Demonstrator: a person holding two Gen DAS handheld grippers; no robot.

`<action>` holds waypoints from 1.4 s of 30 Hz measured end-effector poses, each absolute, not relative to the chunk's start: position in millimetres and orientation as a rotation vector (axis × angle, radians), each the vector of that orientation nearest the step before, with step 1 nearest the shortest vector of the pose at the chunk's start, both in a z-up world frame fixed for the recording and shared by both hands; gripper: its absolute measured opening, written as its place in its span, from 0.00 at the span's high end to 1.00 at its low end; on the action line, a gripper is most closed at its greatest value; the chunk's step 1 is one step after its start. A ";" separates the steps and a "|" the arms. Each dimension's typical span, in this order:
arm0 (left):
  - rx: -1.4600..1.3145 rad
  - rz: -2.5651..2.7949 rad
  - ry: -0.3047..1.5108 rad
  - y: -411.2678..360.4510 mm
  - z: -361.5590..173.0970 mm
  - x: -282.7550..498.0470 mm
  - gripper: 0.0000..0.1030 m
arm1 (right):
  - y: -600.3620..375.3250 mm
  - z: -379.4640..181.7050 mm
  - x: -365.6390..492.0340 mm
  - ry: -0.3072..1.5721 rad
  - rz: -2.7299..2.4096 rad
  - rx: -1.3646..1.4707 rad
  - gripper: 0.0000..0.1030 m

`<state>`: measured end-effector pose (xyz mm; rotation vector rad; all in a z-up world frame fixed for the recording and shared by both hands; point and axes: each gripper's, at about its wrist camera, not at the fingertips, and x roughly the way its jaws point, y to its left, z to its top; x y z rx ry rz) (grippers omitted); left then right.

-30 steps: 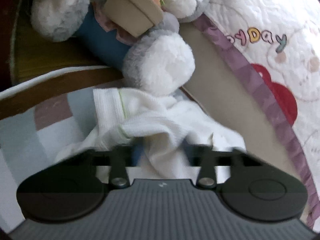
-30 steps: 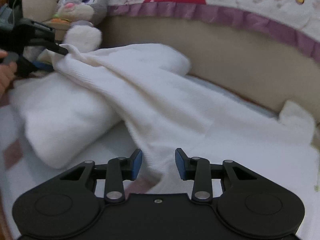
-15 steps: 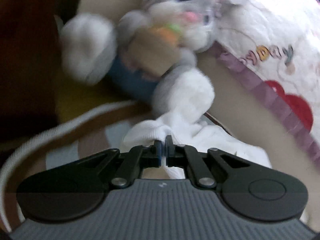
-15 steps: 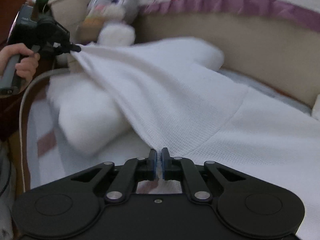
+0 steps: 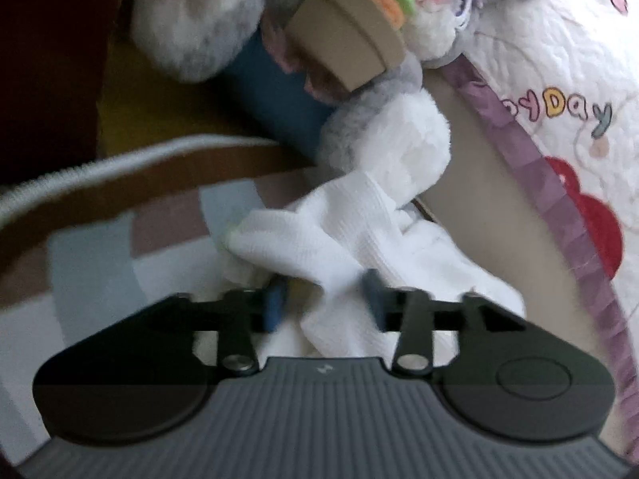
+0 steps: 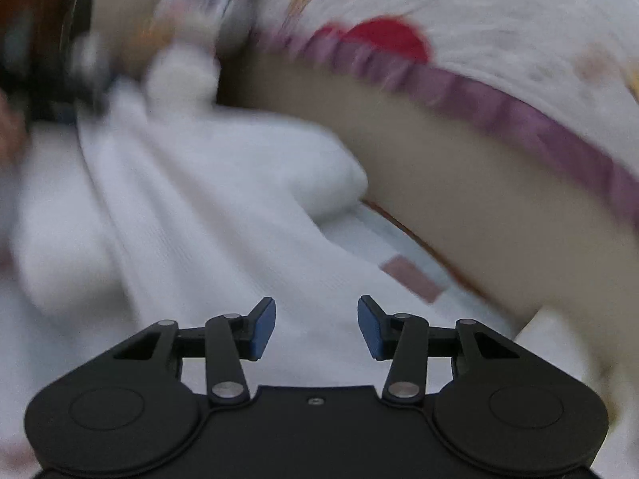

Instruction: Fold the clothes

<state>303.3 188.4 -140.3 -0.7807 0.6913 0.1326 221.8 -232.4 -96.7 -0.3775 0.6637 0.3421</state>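
A white knitted garment (image 5: 351, 235) lies bunched on the striped bed sheet (image 5: 92, 267), against a plush rabbit's foot. My left gripper (image 5: 325, 299) is open, its blue pads on either side of a fold of the cloth that lies between them. In the right wrist view the same garment (image 6: 207, 215) spreads out flat and wide, blurred by motion. My right gripper (image 6: 316, 327) is open just above the cloth and holds nothing.
A grey and white plush rabbit (image 5: 383, 135) with a tan pot sits at the bed's far corner. A beige cushion edge (image 6: 499, 183) with purple trim and a printed quilt (image 5: 575, 60) run along the right. A wooden bed frame (image 5: 131, 119) is at left.
Both grippers were shut on the white garment half a second ago and have opened, letting it drop. The stretched cloth now lies slack. The right wrist view swings fast.
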 end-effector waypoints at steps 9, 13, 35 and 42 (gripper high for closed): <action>-0.598 0.158 0.563 171.9 -101.1 297.3 0.97 | -245.2 -80.8 272.4 0.770 0.387 0.043 0.50; -0.587 0.073 0.347 165.8 -65.5 276.7 0.97 | -274.6 -66.5 320.9 0.861 0.296 0.204 0.43; -0.585 0.233 0.720 181.4 -112.9 308.2 0.95 | -279.5 -138.6 384.8 1.030 0.588 -0.002 0.18; -0.522 0.177 0.598 170.9 -103.2 300.6 0.97 | -260.3 -132.1 359.3 0.937 0.714 -0.118 0.96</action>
